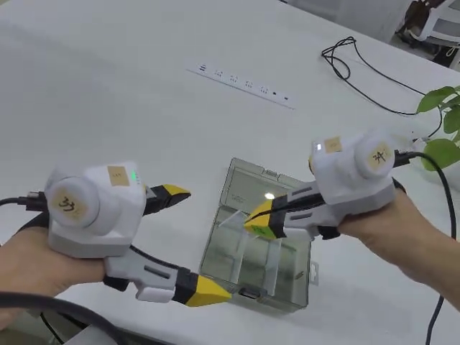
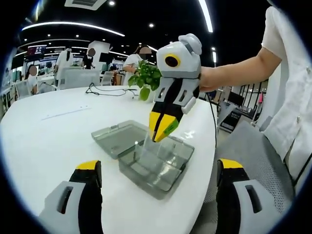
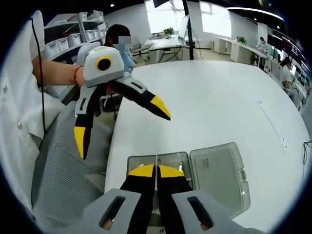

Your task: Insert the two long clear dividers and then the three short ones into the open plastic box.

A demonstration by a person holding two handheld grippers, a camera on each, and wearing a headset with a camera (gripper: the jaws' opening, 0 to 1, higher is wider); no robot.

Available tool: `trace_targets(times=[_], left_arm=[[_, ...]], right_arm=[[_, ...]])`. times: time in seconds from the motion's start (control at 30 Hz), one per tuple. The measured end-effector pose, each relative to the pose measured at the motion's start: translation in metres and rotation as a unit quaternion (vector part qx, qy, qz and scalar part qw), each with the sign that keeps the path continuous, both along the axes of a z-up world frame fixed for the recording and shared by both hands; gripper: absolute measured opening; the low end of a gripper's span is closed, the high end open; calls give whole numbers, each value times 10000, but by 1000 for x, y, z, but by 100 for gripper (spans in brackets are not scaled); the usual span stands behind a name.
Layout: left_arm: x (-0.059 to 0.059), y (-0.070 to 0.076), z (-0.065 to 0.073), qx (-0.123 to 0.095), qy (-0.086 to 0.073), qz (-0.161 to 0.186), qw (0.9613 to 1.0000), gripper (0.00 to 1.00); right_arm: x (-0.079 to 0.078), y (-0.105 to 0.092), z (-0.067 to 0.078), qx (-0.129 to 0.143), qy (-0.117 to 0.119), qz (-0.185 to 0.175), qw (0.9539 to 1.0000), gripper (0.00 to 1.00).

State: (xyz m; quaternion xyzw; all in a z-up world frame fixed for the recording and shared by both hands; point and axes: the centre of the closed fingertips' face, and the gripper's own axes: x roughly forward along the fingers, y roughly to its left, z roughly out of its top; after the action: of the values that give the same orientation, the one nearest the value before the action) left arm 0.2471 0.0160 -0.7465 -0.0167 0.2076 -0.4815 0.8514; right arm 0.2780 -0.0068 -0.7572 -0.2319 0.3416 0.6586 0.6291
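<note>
R gripper (image 1: 260, 220): jaws pinched together on a clear divider (image 1: 233, 221), its thin edge caught between the yellow tips. Divider hangs over the open plastic box (image 1: 277, 297), lower edge down inside the box's far-left part. Can't tell if it sits in a slot.

Box stands on the white counter (image 1: 108, 86), close in front of me. Lid (image 1: 248, 188) is folded back flat on the far side. Clear partitions stand lengthwise inside the box, count uncertain.

L gripper (image 1: 191, 241): jaws wide apart, holding nothing, just beside the box's left side. Lower yellow tip is near the box's near-left corner, no contact as far as I can see.

Surroundings:
- Power strip (image 1: 244, 83) farther back on the counter, well apart from the box.
- Black cable (image 1: 359, 65) looped at far right.
- Potted plant (image 1: 440, 122) at the right edge.
- Grey mesh chair (image 3: 68, 161) beside the counter, per R gripper view.
- People and desks in the background.
</note>
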Motion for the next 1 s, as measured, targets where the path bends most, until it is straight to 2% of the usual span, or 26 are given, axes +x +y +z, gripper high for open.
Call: trace_targets(times=[0.17,0.23,0.3,0.57,0.73,1.0], left_arm=[[0,-2,0,-22,18,-10,10000,100],[0,-2,0,-25,25,-13,10000,100],[0,-3,-1,-42,34,-7,10000,100],[1,-4,-2,-64,56,-4,10000,100],[1,-5,-2,-77,79,-17,9999,100],[1,-6,-3,-86,95,-44,9999,100]], right_arm=[[0,1,-1,49,-32,37,10000,2],[1,0,-4,-25,-146,96,9998,2],[-1,0,-4,-30,-92,107,9999,2],[-2,8,-7,-18,-157,123,9998,2],[-5,13,-18,-142,-208,176,9995,2],[-5,15,-31,-283,-156,180,9993,2]])
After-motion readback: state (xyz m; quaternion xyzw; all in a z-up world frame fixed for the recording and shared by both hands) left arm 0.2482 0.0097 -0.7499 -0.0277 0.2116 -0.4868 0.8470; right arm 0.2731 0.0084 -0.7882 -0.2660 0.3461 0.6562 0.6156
